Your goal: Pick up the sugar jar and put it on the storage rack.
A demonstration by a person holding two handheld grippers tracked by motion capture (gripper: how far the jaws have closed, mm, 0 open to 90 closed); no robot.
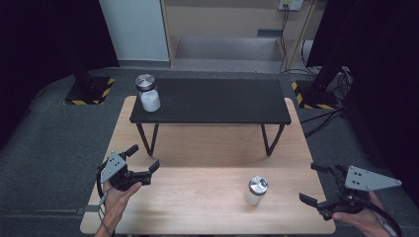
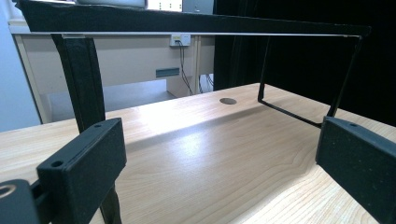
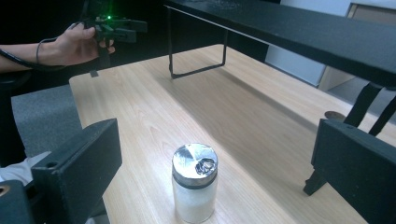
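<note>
Black jaws of the right gripper [image 3: 210,172] stand wide apart in the right gripper view, framing a small jar [image 3: 194,182] of white powder with a shiny metal lid, upright on the wooden surface [image 3: 140,107] just ahead. From the high view the jar [image 1: 256,190] sits near the front right of the surface, apart from the right gripper [image 1: 312,183]. The step in hand looks like a reach for this jar. To do it well, keep the jaws level, centre them on the white body below the lid, and close gently so the jar does not tip or slide. The left gripper [image 1: 146,160], also spread wide and holding nothing, waits at the left edge. A second jar [image 1: 147,93] stands on the black shelf [image 1: 217,101].
</note>
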